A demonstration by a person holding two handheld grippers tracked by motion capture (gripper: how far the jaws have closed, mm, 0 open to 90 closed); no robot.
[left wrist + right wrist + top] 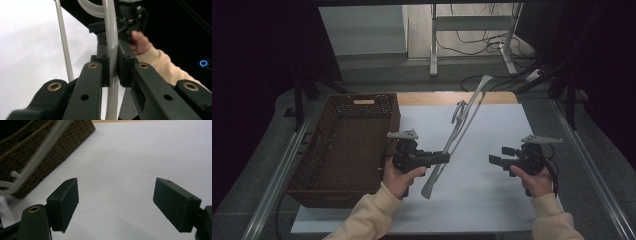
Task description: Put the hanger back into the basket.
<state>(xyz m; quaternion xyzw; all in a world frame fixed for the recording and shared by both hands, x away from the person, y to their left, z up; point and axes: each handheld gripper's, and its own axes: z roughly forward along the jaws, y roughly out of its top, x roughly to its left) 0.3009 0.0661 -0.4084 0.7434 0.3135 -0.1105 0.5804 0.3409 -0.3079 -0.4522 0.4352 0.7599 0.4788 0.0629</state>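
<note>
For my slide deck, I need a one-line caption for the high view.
Left hand-held gripper clamps a white plastic clothes hanger beside a brown wicker basket; right hand-held gripper open.

Both sleeves (pixel 372 215) are cream knit. Each gripper, left (pixel 444 158) and right (pixel 495 156), is black with brass rivets, a grey three-cornered plate at 12 o'clock and a trailing black cable.
</note>
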